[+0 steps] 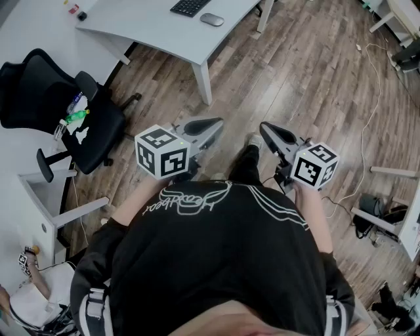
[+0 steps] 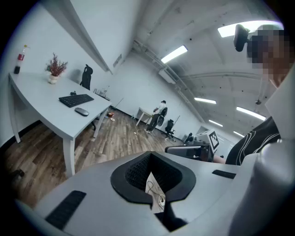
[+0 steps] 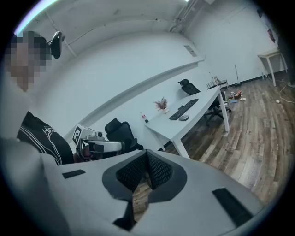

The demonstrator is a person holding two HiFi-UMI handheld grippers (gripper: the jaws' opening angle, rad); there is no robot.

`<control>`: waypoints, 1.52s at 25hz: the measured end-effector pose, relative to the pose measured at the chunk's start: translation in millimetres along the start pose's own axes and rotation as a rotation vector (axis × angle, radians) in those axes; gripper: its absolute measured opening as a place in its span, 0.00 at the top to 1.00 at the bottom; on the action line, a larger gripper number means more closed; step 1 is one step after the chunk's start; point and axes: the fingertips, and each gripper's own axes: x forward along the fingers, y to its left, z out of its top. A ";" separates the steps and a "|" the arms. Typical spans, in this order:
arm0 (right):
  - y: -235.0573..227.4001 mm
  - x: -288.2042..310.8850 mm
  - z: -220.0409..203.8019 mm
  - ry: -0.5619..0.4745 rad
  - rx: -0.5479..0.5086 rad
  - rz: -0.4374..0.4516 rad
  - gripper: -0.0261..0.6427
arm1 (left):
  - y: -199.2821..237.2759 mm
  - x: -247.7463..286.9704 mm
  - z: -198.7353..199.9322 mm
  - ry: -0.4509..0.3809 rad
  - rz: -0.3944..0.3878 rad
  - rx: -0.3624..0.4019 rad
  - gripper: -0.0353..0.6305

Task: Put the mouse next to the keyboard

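Note:
The grey mouse (image 1: 211, 19) lies on the white desk (image 1: 157, 36) just right of the black keyboard (image 1: 190, 6), far ahead of me. The left gripper view shows the mouse (image 2: 81, 111) and keyboard (image 2: 76, 99) in the distance, as does the right gripper view, with its mouse (image 3: 183, 118) and keyboard (image 3: 183, 109). I hold both grippers close to my body above the wooden floor. My left gripper (image 1: 209, 126) is shut with nothing in it. My right gripper (image 1: 268, 133) is shut and empty too. Neither is near the desk.
A black office chair (image 1: 72, 121) with a green bottle on its seat stands at the left of the desk. A white cable (image 1: 369, 125) trails over the floor at the right. A potted plant (image 2: 55, 69) and a bottle (image 2: 18, 60) stand on the desk's far end.

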 end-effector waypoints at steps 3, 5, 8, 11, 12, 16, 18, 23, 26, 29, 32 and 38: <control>-0.3 -0.1 3.1 -0.001 -0.002 0.010 0.95 | 1.5 0.8 0.1 -0.002 0.008 -0.012 0.94; -2.5 0.8 5.5 0.000 -0.005 0.013 0.95 | 3.3 2.7 2.7 -0.006 0.012 -0.014 0.94; -8.1 2.6 10.2 0.009 -0.013 0.022 0.95 | 5.3 8.2 7.8 -0.013 0.018 -0.016 0.94; -15.2 5.6 17.1 0.011 -0.008 0.043 0.95 | 8.9 15.6 13.0 -0.014 0.028 -0.019 0.94; -18.1 7.1 20.2 0.010 -0.006 0.051 0.95 | 11.0 17.8 15.4 -0.017 0.033 -0.020 0.94; -28.7 16.2 43.5 -0.013 0.001 0.107 0.95 | 24.1 25.8 31.9 -0.042 0.062 -0.030 0.94; -33.6 23.1 58.3 -0.022 -0.006 0.151 0.95 | 34.1 31.8 41.0 -0.053 0.078 -0.039 0.94; -67.5 45.1 94.2 -0.009 -0.062 0.194 0.95 | 65.2 59.2 69.7 -0.084 0.121 -0.085 0.94; -95.1 58.7 121.6 0.009 -0.073 0.231 0.95 | 83.3 81.0 95.6 -0.110 0.151 -0.092 0.94; -119.9 70.3 152.1 0.021 -0.107 0.249 0.95 | 99.8 102.6 123.4 -0.137 0.177 -0.097 0.94; -141.6 82.4 180.2 0.044 -0.160 0.269 0.95 | 115.3 123.8 148.0 -0.161 0.201 -0.104 0.94; -180.9 101.7 216.5 0.098 -0.208 0.329 0.95 | 138.2 166.0 185.3 -0.192 0.243 -0.110 0.94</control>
